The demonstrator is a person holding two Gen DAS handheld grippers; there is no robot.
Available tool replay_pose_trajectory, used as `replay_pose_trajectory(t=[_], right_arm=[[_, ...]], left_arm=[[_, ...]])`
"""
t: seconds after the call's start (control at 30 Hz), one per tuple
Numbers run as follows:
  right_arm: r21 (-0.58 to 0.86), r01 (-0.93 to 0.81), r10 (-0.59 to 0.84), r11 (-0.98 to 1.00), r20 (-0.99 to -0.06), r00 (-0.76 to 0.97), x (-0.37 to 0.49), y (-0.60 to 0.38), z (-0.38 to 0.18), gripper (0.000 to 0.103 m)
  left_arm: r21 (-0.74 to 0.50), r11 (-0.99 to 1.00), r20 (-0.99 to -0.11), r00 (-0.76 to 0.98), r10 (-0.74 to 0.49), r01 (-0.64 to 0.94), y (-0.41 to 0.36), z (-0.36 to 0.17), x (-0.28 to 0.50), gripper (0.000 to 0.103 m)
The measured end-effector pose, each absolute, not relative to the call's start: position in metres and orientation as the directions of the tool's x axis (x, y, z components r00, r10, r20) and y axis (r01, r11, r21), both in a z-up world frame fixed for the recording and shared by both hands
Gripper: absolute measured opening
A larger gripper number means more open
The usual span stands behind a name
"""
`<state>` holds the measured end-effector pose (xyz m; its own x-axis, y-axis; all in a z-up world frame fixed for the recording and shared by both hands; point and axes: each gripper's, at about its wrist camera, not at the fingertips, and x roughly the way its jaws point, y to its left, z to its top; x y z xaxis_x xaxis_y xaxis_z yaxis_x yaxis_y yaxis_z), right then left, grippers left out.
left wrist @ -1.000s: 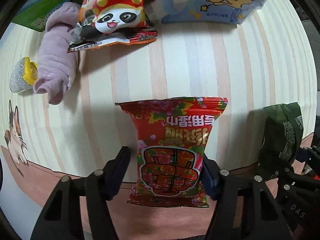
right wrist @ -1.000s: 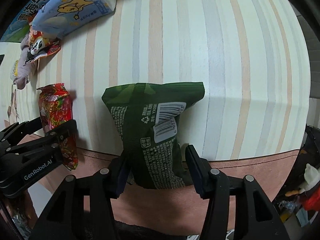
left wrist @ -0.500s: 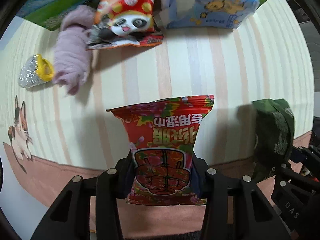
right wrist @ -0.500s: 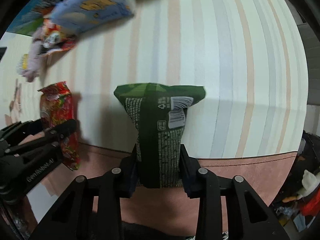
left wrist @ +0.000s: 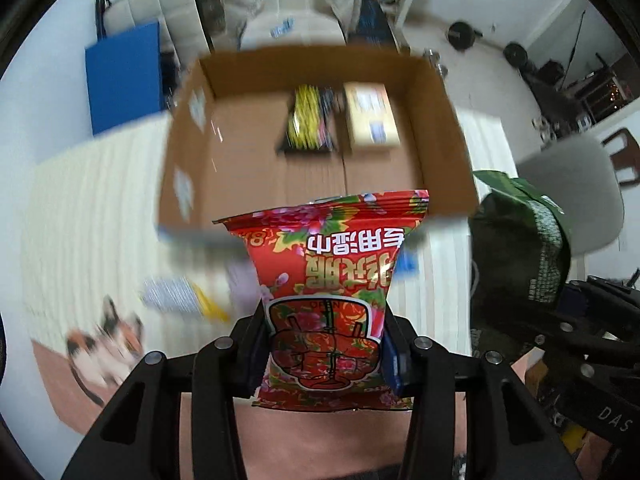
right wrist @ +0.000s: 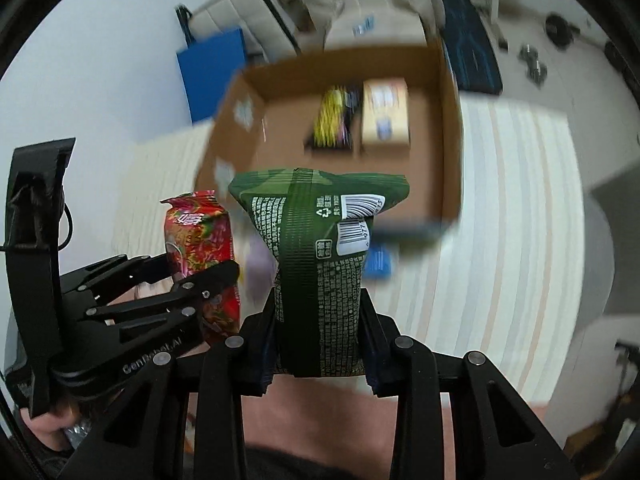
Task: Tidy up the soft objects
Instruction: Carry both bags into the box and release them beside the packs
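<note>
Left tongs (left wrist: 324, 354) clamp the red packet (left wrist: 326, 300), right tongs (right wrist: 320, 344) clamp the green packet (right wrist: 320, 256), both held aloft side by side facing the open box (left wrist: 448, 120), likely for dropping in.

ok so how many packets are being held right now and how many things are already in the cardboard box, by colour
red packet, held in the left tool: 1
green packet, held in the right tool: 1
yellow-and-black item in the cardboard box: 1
tan item in the box: 1
total: 4
</note>
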<state>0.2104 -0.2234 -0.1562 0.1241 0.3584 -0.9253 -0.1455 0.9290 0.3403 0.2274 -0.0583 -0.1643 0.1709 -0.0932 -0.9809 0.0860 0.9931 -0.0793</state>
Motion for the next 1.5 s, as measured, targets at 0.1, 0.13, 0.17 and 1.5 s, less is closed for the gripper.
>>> replay_pose_trajectory(t=[0.1,0.13,0.17,1.5], right_arm=[[0.305,-0.145,0.325,0.941,-0.935,0.141,0.259,-0.219,-0.146,0.037],[0.294,-0.139,0.312,0.946,-0.941,0.132,0.271,-0.212,-0.150,0.037],[0.283,-0.128,0.298,0.951,-0.947,0.121,0.285,-0.211,-0.157,0.037],[0.127,0.008,0.126,0.992,-0.981,-0.146,0.370,-0.203,-0.292,0.103]], left_arm=[[-0.021,0.996,-0.978,0.203,-0.038,0.086,-0.042,-0.163,0.273,0.042],[-0.003,0.996,-0.979,0.204,-0.021,0.087,-0.040,-0.160,0.290,0.042],[0.009,0.996,-0.980,0.196,-0.009,0.089,-0.036,-0.163,0.309,0.042],[-0.019,0.997,-0.998,-0.056,-0.015,0.079,0.005,-0.261,0.455,0.097]])
